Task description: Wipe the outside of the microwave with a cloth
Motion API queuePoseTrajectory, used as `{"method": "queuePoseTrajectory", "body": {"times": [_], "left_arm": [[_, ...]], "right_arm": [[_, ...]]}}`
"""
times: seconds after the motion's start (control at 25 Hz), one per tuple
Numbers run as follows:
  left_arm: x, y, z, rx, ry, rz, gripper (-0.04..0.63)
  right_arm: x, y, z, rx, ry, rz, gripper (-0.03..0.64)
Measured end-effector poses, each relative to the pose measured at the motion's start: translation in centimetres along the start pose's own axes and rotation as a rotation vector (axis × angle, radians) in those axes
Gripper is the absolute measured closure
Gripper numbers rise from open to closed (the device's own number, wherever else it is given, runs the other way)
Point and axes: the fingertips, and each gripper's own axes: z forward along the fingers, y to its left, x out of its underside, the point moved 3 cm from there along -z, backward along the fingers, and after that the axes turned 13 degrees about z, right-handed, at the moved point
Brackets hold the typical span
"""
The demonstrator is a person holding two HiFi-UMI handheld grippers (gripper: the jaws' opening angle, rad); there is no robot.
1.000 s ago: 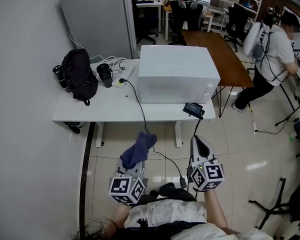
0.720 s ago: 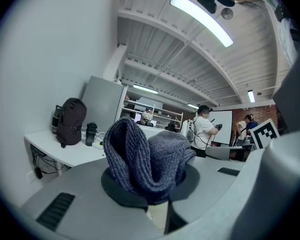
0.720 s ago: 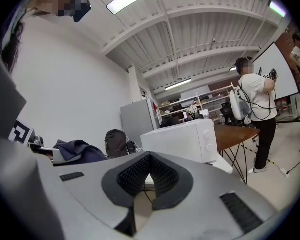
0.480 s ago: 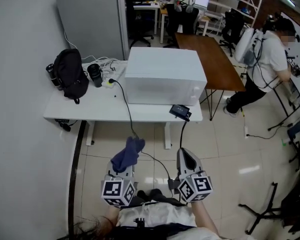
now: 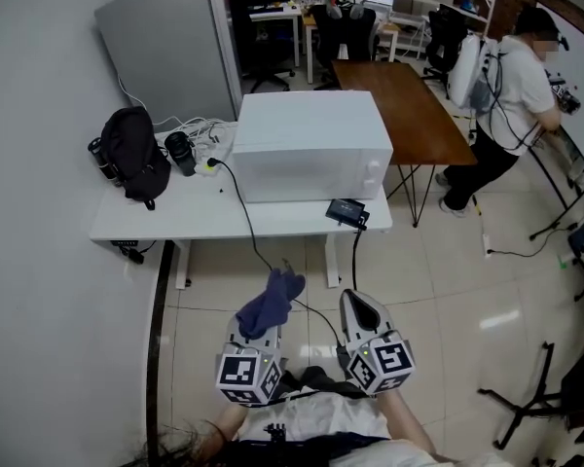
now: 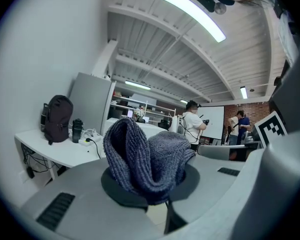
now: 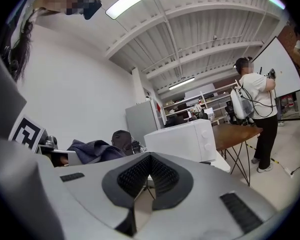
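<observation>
The white microwave [image 5: 311, 149] stands on a white table [image 5: 175, 217], well ahead of both grippers; its knobs side shows in the right gripper view [image 7: 182, 140]. My left gripper [image 5: 261, 327] is held low over the tiled floor and is shut on a dark blue knitted cloth [image 5: 272, 302]. The cloth [image 6: 147, 159] bunches up out of the jaws and hides most of the microwave in the left gripper view. My right gripper [image 5: 356, 305] is beside it, shut with nothing between its pads [image 7: 162, 176]. The cloth [image 7: 92, 150] also shows at the left of the right gripper view.
A black backpack [image 5: 131, 154], a black flask [image 5: 181, 152] and a power strip with cables lie on the table's left part. A black box [image 5: 346, 210] hangs at the table's front edge, a cable [image 5: 258, 251] trails down. A brown table [image 5: 409, 115] and a person [image 5: 501, 81] are at the right.
The head view has shifted, so table and microwave now sit slightly left and farther. Both grippers keep the same low pose. The cloth stays in the left gripper.
</observation>
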Motion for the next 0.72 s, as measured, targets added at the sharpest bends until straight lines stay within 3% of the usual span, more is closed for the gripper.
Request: {"method": "queuePoseTrajectory", "body": {"times": [0.72], "left_arm": [[-0.01,0.79,-0.83,-0.014,0.012,0.002,0.546]], "right_arm": [[0.18,0.96,0.19,0.002,0.013,-0.004,0.598]]}}
